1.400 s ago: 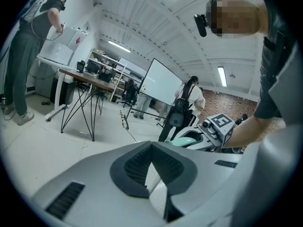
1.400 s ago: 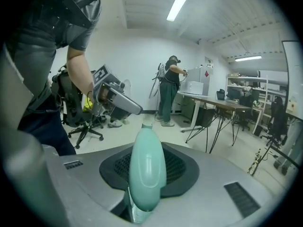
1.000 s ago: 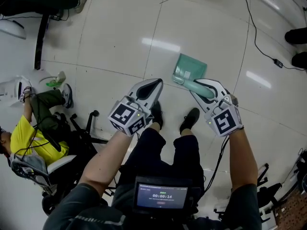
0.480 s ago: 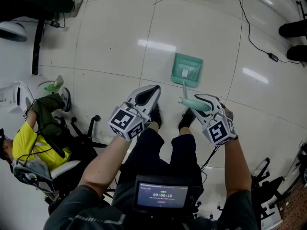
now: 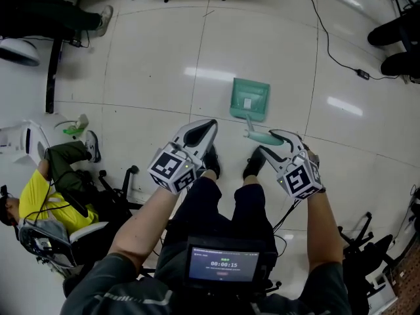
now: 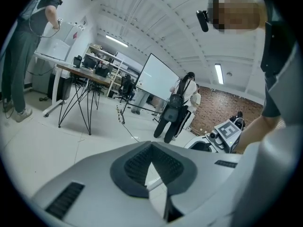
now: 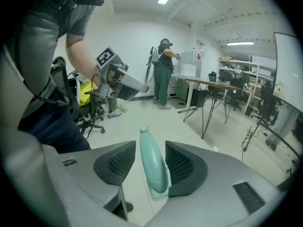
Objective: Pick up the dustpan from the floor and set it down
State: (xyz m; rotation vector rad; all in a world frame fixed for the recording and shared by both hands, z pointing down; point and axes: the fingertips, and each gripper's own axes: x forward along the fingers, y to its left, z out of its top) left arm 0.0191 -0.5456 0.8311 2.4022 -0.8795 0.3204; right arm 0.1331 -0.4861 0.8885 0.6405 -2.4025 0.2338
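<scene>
Dustpan (image 5: 249, 100) on floor (image 5: 164, 51), handle (image 5: 260, 136) between opening jaws of right gripper (image 5: 269, 142), left gripper (image 5: 209, 127) closed, empty

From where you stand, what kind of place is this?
Probably an office or lab workroom: desks along the wall, a large whiteboard, and a pale tiled floor.

Screen timer: we read "00:00:15" on the chest screen (image 5: 223, 265), well behind the left fingers (image 5: 209, 125) and the right fingers (image 5: 289, 140).
Dustpan sticker (image 5: 247, 102): white, on the dustpan (image 5: 251, 90), ahead of the right fingers; its print is too small for us.
Cube markers (image 5: 172, 165): square black-and-white codes behind the fingers; no letters.
</scene>
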